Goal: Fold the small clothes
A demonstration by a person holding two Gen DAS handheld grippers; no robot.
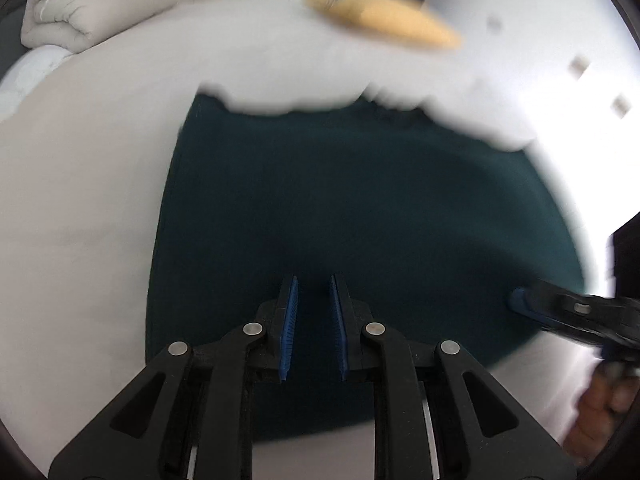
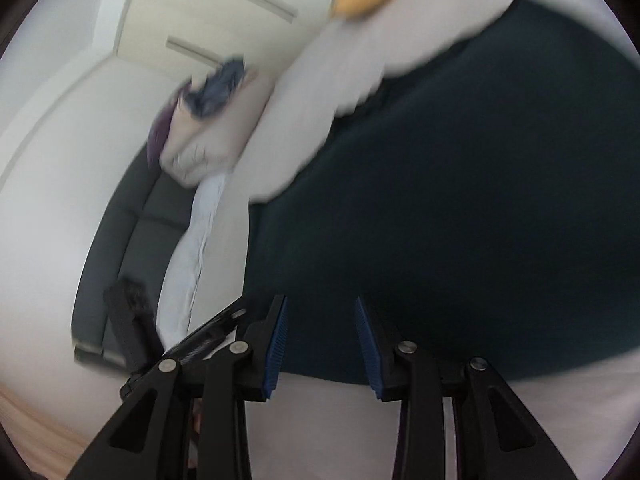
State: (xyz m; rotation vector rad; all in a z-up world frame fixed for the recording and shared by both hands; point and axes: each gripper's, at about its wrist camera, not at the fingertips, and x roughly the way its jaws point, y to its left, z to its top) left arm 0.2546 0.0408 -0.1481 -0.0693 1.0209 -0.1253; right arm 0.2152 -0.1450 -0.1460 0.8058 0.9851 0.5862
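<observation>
A dark teal garment (image 1: 360, 208) lies flat on a white bed sheet (image 1: 80, 200); its far edge is partly covered by rumpled white bedding. My left gripper (image 1: 314, 280) hovers over the garment's near part, jaws open and empty. My right gripper (image 1: 516, 300) shows at the garment's right edge in the left wrist view. In the right wrist view the right gripper (image 2: 320, 300) is open and empty over the near edge of the garment (image 2: 460, 220). Both views are motion-blurred.
A yellow cloth item (image 1: 384, 20) lies on the bed beyond the garment. A folded beige duvet (image 1: 80, 12) with a blue-grey cloth (image 2: 216, 88) on it sits at the bed's far left. A dark padded headboard (image 2: 132, 232) and wardrobe doors (image 2: 224, 12) show in the right wrist view.
</observation>
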